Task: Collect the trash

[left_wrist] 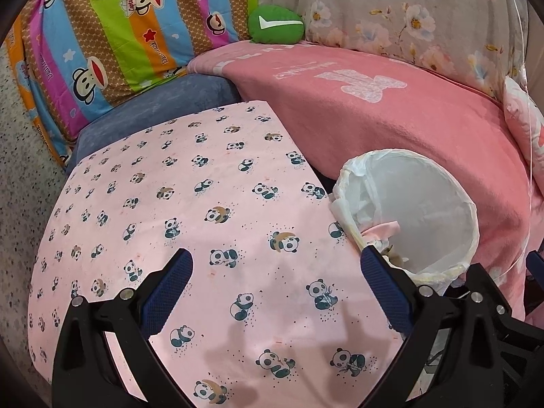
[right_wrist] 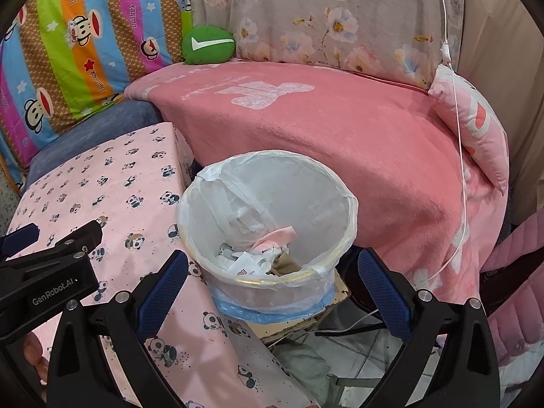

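Note:
A round bin (right_wrist: 340,183) lined with a white plastic bag stands beside the table, between it and the sofa. Inside lie crumpled papers, wrappers and a pink scrap (right_wrist: 275,236). My right gripper (right_wrist: 272,289) hangs open just in front of the bin, nothing between its blue pads (right_wrist: 163,289). The left gripper (left_wrist: 277,292) is open over the pink panda-print tablecloth (left_wrist: 190,183), empty, with the bin (left_wrist: 452,187) at its right finger. The left gripper's body (right_wrist: 51,268) shows at the left edge of the right wrist view.
A pink blanket (right_wrist: 340,129) covers the sofa behind the bin, with a green cushion (right_wrist: 207,46), a striped monkey-print quilt (right_wrist: 74,44) and a pink pillow (right_wrist: 476,125). A thin white cord (right_wrist: 455,108) hangs at the right. Tiled floor and cables lie below the bin.

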Demonstrator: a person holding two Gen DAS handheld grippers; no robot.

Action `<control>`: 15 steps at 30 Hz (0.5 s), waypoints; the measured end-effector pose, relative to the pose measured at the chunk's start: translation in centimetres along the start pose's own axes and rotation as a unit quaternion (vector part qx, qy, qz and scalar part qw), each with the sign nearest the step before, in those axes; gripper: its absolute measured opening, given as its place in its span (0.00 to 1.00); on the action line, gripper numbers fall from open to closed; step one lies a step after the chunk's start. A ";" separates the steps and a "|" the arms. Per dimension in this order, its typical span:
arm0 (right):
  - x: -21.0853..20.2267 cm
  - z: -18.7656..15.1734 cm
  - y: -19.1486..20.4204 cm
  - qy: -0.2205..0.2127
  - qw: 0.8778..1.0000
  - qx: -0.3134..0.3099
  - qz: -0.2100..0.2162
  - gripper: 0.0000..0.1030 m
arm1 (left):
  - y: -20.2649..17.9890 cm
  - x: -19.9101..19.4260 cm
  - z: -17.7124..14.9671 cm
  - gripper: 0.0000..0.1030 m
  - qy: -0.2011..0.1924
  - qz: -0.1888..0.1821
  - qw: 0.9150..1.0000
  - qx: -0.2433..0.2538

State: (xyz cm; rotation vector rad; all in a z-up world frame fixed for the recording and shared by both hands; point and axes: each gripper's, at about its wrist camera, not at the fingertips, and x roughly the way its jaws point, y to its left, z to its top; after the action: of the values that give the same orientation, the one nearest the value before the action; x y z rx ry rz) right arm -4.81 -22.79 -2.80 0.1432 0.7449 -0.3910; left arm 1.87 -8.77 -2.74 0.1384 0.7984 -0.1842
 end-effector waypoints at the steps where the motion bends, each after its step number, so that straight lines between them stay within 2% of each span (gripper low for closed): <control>1: 0.1 -0.1 -0.1 0.001 1.000 0.001 -0.002 0.96 | 0.0 0.0 -0.1 0.92 0.000 0.001 1.000 0.000; 15: 0.5 -0.4 -0.8 0.007 1.000 0.010 -0.008 0.96 | -0.4 0.3 -0.6 0.93 0.005 -0.008 1.000 0.001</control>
State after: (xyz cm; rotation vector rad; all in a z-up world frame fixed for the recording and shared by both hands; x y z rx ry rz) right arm -5.11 -23.58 -3.43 0.1577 0.7559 -0.4137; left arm 1.60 -9.04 -3.39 0.1347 0.8096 -0.1999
